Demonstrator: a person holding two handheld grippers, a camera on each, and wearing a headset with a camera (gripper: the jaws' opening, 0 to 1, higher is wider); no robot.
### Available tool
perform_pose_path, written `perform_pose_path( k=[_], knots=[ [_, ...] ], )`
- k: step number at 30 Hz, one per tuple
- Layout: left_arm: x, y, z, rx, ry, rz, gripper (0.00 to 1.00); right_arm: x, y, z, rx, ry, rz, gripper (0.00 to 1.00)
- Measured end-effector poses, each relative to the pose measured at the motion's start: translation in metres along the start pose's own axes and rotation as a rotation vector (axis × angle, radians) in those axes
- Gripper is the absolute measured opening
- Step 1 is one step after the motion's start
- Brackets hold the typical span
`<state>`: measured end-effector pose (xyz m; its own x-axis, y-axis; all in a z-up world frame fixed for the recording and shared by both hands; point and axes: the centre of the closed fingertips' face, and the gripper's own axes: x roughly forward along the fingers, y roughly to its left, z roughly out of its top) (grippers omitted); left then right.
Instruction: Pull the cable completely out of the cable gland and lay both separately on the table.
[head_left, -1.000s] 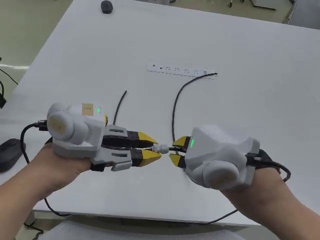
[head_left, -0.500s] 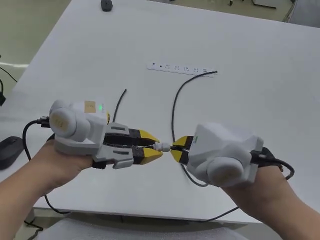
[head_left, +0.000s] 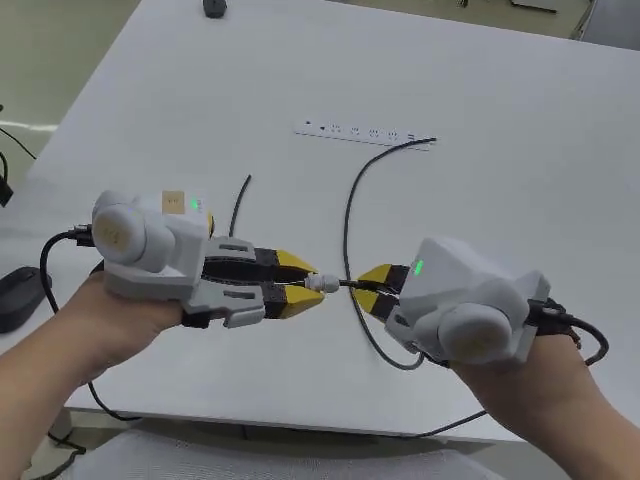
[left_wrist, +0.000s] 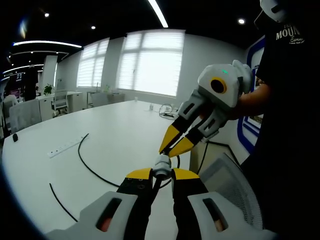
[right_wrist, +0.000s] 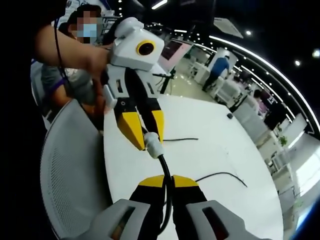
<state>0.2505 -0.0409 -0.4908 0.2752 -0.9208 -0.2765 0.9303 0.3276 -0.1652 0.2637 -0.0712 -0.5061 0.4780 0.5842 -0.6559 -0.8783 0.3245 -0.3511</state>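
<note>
The left gripper (head_left: 305, 285) (left_wrist: 161, 173) is shut on a small white cable gland (head_left: 320, 284) (left_wrist: 161, 165) (right_wrist: 152, 142), held above the table's front edge. A black cable (head_left: 349, 205) (right_wrist: 165, 172) leaves the gland and passes between the yellow tips of the right gripper (head_left: 377, 288) (right_wrist: 169, 181), which is shut on the cable a short way to the gland's right. A short bare stretch of cable shows between the two grippers. The rest of the cable curves away over the table toward the power strip (head_left: 365, 134).
A white table (head_left: 480, 180) carries a white power strip and a second short black cable (head_left: 238, 205) at centre left. A dark mouse-like object (head_left: 213, 9) lies at the far edge and another (head_left: 15, 297) at the left. A mesh chair back (right_wrist: 70, 170) stands near.
The right gripper has drawn to the right, away from the left one, so the gap between the gland and its tips has widened and more cable shows.
</note>
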Motion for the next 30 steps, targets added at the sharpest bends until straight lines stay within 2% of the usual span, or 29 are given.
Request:
perform_pose_path(
  k=[10,19,25,28,30],
  knots=[
    [0.002,0.000,0.001,-0.001,0.005,0.011,0.15,-0.001,-0.012,-0.023,0.149,0.015,-0.019,0.00],
    [0.009,0.000,-0.001,-0.015,0.012,0.018,0.15,0.002,-0.022,-0.054,0.352,0.043,-0.029,0.00],
    [0.014,0.000,-0.004,-0.020,0.026,0.018,0.15,0.005,-0.026,-0.082,0.495,0.090,-0.035,0.00],
    [0.017,-0.002,-0.005,-0.024,0.033,0.015,0.15,0.004,-0.024,-0.087,0.511,0.103,-0.022,0.00],
    [0.018,-0.002,-0.006,-0.025,0.039,0.015,0.15,0.003,-0.024,-0.087,0.470,0.110,-0.024,0.00]
  ],
)
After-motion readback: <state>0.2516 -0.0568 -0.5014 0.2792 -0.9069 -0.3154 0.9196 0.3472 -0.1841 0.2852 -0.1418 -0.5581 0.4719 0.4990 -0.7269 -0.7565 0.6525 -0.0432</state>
